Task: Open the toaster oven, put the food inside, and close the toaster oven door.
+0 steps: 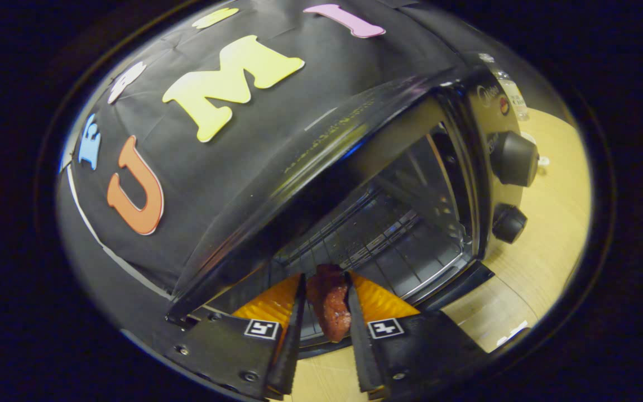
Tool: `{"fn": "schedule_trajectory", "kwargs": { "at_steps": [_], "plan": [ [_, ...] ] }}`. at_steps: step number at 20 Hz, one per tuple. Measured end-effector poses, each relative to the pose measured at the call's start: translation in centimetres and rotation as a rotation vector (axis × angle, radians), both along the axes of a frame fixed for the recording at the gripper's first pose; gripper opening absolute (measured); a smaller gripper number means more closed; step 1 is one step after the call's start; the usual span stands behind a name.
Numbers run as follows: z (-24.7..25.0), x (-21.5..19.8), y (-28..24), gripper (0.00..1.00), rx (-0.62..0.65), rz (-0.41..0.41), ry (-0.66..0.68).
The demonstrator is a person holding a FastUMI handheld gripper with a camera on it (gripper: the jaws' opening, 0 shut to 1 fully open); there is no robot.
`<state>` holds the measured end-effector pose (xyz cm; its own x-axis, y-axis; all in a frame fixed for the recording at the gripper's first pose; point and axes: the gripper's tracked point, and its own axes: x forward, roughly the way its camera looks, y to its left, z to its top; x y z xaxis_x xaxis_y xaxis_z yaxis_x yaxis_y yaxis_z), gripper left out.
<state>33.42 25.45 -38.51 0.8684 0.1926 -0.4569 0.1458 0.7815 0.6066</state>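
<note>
- Oven (355,184) open, door down
- Gripper (326,304) clenched on food (331,307), held at oven mouth, over the door, short of the rack (377,240)
- Left: place food inside, release, shut door

Toaster oven (355,184) mouth is seen wide open just ahead of the gripper (326,312); the cavity over the wire rack (366,234) is unobstructed; passage is bounded above by the oven roof edge and on one side by the control panel with two knobs (514,159); the food (331,307) is clamped between both fingers, filling the gap between them; bare wooden table (545,245) is left free beside the knobs.
</note>
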Motion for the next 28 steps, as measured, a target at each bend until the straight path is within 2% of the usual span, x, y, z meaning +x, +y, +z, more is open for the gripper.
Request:
{"fn": "schedule_trajectory", "kwargs": {
  "at_steps": [1, 4, 5, 10, 16, 21, 28],
  "plan": [
    [0.2, -0.1, -0.2, 0.55, -0.038, 0.006, -0.005],
    [0.7, -1.0, -1.3, 0.89, -0.116, 0.021, -0.008],
    [0.7, -1.4, -1.4, 0.92, -0.123, 0.023, -0.001],
    [2.1, -5.0, -2.1, 0.92, -0.178, 0.056, 0.002],
    [5.2, -11.2, -2.6, 0.94, -0.341, 0.188, -0.038],
    [6.1, -16.6, -4.6, 0.95, -0.43, 0.256, -0.005],
    [3.5, -24.3, -7.7, 0.96, -0.57, 0.342, 0.052]
  ]
}}
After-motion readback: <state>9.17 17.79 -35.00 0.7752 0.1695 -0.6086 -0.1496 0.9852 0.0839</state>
